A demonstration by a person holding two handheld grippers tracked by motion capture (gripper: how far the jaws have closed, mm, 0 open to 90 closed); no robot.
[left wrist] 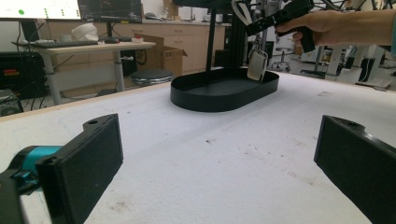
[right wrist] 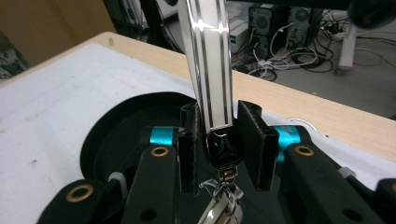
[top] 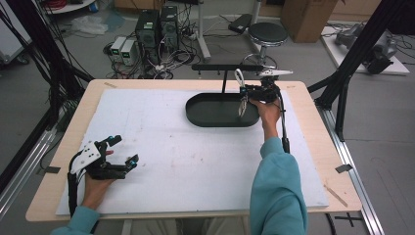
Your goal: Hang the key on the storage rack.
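Observation:
A white lanyard strap (right wrist: 210, 60) with black stripes runs up between the jaws of my right gripper (right wrist: 218, 135), which is shut on it just above its black clip (right wrist: 223, 151). From the high view, the right gripper (top: 247, 90) is over the right end of a black oval tray (top: 205, 117), and the badge card (top: 242, 105) dangles under it into the tray. The card (left wrist: 257, 65) hangs just above the tray's rim (left wrist: 205, 100). My left gripper (top: 125, 149) rests open on the white mat at the near left, nothing between its jaws (left wrist: 215, 158).
A black stand with a horizontal bar (top: 225, 67) rises behind the tray. The white mat (top: 186, 156) covers most of the wooden table (top: 313, 127). Black frame posts (top: 357, 44) flank the table; computers and a stool (top: 267, 34) stand on the floor beyond.

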